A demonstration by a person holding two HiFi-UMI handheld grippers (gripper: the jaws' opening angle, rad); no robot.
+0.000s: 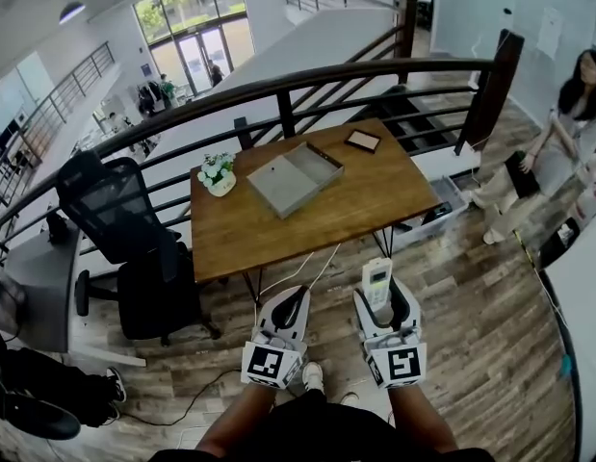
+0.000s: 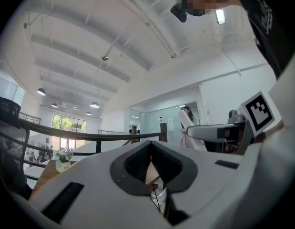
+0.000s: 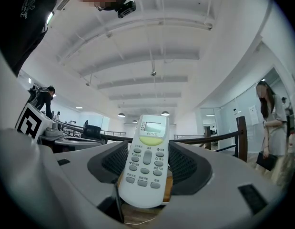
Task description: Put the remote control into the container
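Wooden tabletop (image 1: 348, 212) before a dark railing (image 1: 307, 78). The shallow grey container (image 1: 296, 177) lies open on it. Left of the container stands a flower pot (image 1: 219, 174); right of it lies a flat dark item (image 1: 362, 141), perhaps a tablet. Well short of the container, your right hand-held gripper (image 1: 378, 302) clamps the remote control (image 3: 147, 157) upright. Your left hand-held gripper (image 2: 151, 162) has its jaws together.

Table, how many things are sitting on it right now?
3: a flower pot at its left end, the grey container in the middle, a flat dark-framed object at the far right corner. None seems hidden.
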